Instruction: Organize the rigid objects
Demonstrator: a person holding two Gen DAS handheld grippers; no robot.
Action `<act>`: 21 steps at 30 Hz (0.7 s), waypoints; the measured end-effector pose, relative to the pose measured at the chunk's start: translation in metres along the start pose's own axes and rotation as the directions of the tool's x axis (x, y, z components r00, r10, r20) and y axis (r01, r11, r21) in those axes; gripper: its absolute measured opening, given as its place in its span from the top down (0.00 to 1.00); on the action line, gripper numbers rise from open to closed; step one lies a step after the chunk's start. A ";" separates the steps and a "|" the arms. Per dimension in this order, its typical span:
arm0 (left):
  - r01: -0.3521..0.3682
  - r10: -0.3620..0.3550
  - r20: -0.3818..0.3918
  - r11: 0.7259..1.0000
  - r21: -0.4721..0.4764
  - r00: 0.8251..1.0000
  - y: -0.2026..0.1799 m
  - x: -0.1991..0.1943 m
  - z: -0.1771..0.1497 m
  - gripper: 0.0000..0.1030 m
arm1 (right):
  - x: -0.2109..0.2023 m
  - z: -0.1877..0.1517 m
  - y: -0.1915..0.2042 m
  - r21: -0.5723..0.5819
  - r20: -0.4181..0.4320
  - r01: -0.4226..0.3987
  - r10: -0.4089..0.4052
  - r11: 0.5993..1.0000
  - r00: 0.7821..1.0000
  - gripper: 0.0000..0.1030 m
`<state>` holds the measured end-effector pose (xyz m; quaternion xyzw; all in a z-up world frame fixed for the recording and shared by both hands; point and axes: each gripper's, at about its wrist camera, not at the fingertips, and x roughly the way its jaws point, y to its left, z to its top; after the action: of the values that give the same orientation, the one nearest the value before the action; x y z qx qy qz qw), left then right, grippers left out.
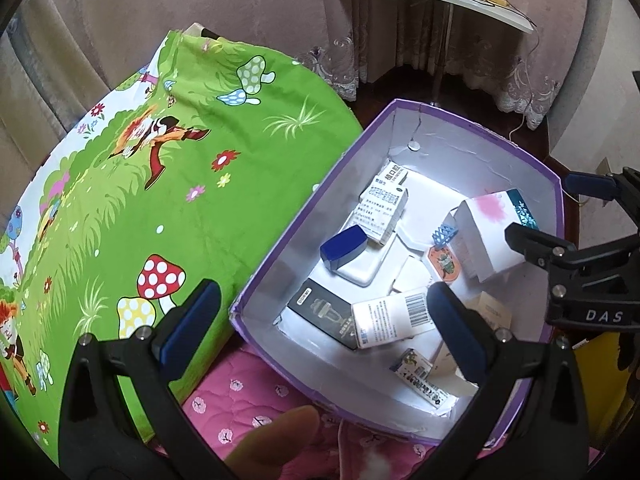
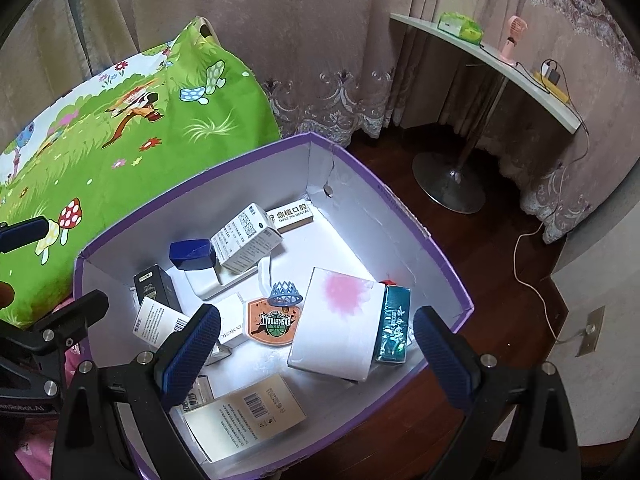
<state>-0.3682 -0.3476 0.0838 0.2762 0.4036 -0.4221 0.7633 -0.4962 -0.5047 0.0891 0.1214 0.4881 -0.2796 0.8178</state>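
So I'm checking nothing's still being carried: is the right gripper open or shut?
Open. The right gripper has its jaws spread wide above the purple box, with nothing between them.

A bed covered by a pink quilted sheet (image 1: 256, 400) carries a green cartoon-print pillow (image 1: 160, 184) at about ten o'clock and an open purple box (image 2: 456, 276) toward three o'clock, just beside the pillow. The box seems to overhang the bed's edge above the dark wooden floor (image 2: 500, 264), though its base is hidden.
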 end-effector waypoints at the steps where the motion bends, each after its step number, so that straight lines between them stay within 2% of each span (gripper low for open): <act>1: 0.000 0.000 -0.001 1.000 -0.001 1.000 0.000 0.000 0.000 0.00 | 0.000 0.000 0.000 -0.001 0.001 0.000 0.000 1.000 1.000 0.05; 21: 0.004 -0.004 -0.007 1.000 -0.005 1.000 0.003 -0.001 -0.003 0.00 | -0.001 0.000 -0.001 0.000 0.001 0.004 -0.004 1.000 1.000 0.05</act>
<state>-0.3669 -0.3431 0.0827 0.2750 0.4081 -0.4213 0.7618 -0.4971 -0.5047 0.0902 0.1202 0.4879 -0.2812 0.8176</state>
